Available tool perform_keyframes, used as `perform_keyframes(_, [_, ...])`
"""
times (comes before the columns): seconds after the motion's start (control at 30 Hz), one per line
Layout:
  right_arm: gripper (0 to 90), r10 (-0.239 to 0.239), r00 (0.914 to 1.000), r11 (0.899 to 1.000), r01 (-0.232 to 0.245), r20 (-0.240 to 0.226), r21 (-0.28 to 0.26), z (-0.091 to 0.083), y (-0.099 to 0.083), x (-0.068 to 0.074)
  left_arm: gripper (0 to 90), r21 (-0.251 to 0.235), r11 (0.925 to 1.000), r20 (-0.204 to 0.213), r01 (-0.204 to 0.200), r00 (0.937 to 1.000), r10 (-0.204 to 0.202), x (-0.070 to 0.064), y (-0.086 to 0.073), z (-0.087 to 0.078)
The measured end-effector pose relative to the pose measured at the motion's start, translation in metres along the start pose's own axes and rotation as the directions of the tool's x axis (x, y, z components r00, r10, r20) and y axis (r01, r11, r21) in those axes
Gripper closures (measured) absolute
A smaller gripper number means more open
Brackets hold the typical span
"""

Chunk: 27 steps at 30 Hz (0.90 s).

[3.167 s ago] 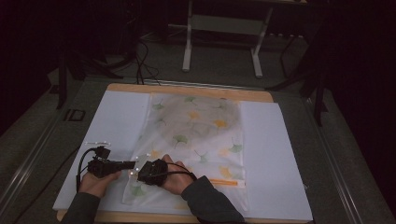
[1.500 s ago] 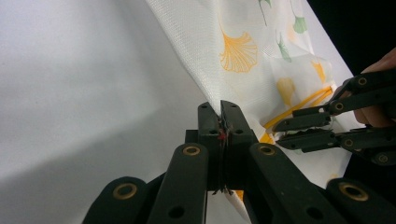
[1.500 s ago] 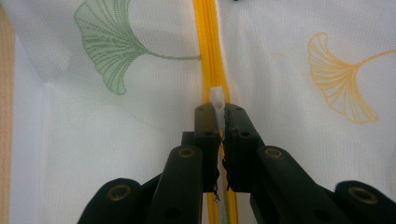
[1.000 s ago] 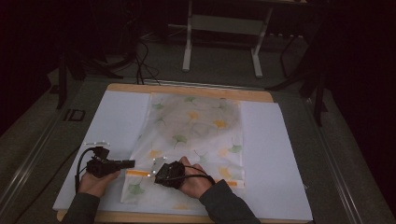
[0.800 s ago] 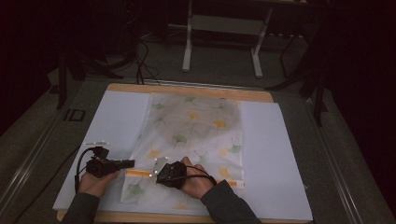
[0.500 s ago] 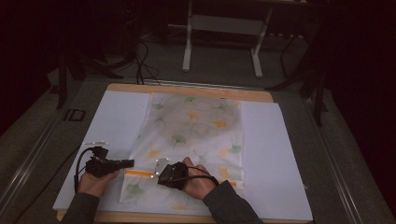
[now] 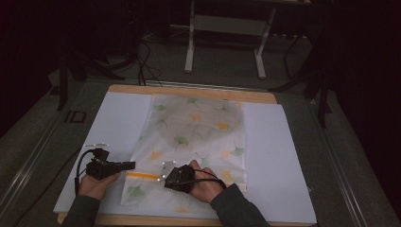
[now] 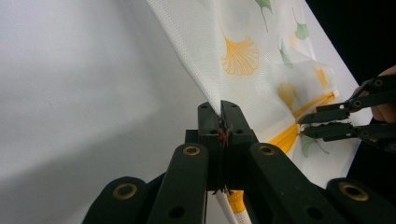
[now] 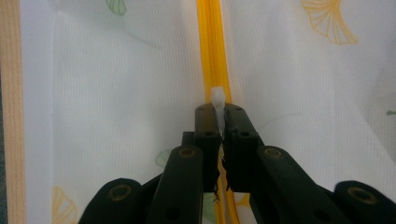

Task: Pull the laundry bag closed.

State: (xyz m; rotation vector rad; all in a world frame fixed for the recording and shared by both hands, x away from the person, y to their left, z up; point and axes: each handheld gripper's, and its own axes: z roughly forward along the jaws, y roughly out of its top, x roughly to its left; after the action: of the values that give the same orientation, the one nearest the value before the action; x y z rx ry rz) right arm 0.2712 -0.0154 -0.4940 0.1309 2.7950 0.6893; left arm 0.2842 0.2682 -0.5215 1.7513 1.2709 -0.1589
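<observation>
A white mesh bag [image 7: 198, 137] printed with green and orange ginkgo leaves lies flat on the table's white sheet [image 7: 118, 118]. An orange zipper [image 7: 143, 176] runs along its near end. My left gripper [image 7: 128, 165] is shut on the bag's left edge [image 8: 212, 100] by the zipper's end. My right gripper [image 7: 164, 177] is shut on the white zipper pull [image 9: 218, 100], on the orange zipper [image 9: 210, 46]. In the left gripper view the right gripper [image 8: 308, 125] shows farther off on the zipper [image 8: 285, 135].
The wooden table edge [image 7: 189, 90] borders the white sheet at the far side. A metal stand [image 7: 224, 28] and cables [image 7: 142, 56] sit on the floor beyond. Bare white sheet lies to the right of the bag [image 7: 279, 156].
My right gripper has slid to the right along the zipper with the pull, leaving a longer orange stretch between the two grippers. The left gripper has stayed put.
</observation>
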Motion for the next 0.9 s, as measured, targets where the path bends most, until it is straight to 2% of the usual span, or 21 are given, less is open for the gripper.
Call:
perform_keyframes(0.37, [85.6,-0.002,1.0,1.0,0.002,0.002,0.017,-0.004,-0.006,0.0,88.9,0.001,1.0,-0.006,0.003,1.0,-0.003,0.0,0.0,0.0])
perform_keyframes(0.53, [85.7,-0.018,0.9998,0.999,0.018,0.003,0.026,-0.006,-0.009,0.0,88.9,-0.002,1.0,-0.005,0.003,1.0,-0.003,0.001,0.0,-0.001])
perform_keyframes(0.9, [85.8,-0.009,0.9999,0.999,0.008,0.01,0.035,-0.01,-0.016,0.0,89.0,-0.005,1.0,-0.008,0.004,1.0,-0.004,0.001,0.0,-0.002])
